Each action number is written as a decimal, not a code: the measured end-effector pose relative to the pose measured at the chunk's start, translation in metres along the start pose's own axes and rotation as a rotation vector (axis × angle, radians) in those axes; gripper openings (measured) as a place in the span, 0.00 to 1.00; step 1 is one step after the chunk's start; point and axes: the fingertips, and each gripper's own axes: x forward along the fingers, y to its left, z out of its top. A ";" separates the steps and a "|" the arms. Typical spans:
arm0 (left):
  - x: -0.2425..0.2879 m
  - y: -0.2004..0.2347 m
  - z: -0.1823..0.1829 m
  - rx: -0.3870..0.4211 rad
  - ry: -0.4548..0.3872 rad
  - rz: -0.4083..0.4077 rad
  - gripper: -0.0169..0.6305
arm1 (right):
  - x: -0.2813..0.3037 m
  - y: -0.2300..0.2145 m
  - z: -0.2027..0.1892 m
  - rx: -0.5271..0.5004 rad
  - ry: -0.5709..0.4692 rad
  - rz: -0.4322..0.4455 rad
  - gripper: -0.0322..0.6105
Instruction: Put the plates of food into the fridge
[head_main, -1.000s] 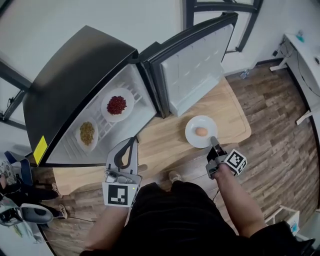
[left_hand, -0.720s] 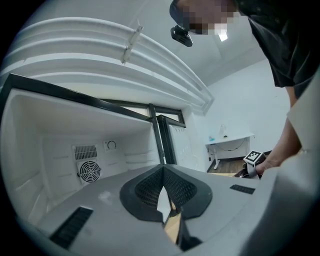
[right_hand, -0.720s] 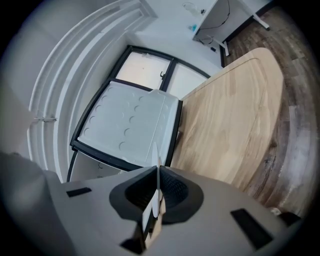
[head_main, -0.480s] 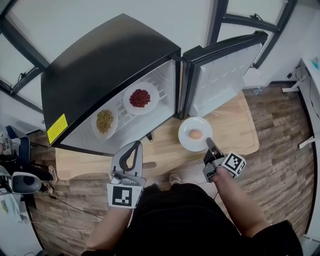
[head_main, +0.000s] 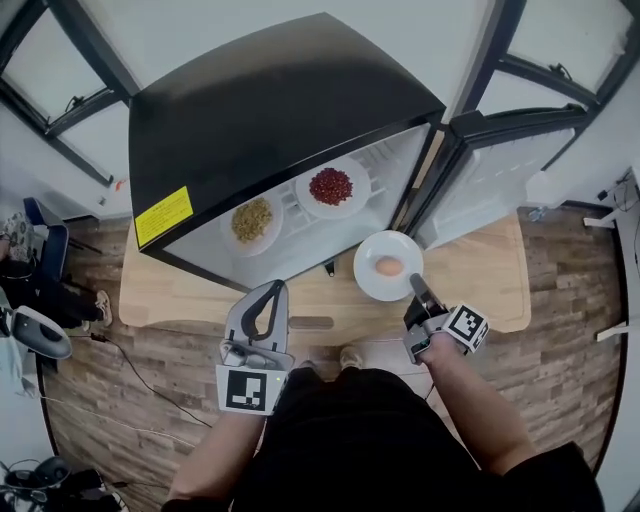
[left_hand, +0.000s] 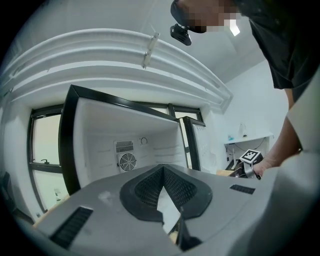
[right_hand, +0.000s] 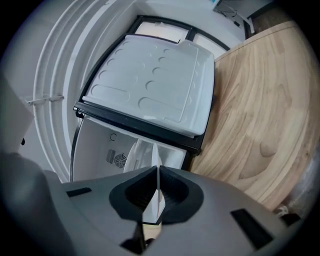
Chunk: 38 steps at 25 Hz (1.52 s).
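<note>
The right tongs are clenched on the plate rim, the left tongs closed on nothing. Hold it level, food centred, sliding gently onto the fridge shelf.

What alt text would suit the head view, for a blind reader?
The right gripper holds a white plate with a brown egg by its rim, before an open fridge holding a plate of red food and a plate of yellowish food.

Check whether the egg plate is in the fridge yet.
Out: the egg plate is in front of the open fridge, its rim clamped in the right gripper.
</note>
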 end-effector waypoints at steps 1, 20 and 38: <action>-0.004 0.004 -0.001 0.000 0.000 0.013 0.03 | 0.005 0.003 -0.003 0.003 0.009 0.006 0.10; -0.082 0.092 -0.006 -0.013 0.009 0.262 0.03 | 0.094 0.059 -0.083 -0.051 0.217 0.078 0.10; -0.112 0.148 -0.002 -0.013 0.038 0.374 0.03 | 0.161 0.070 -0.133 -0.001 0.275 0.067 0.10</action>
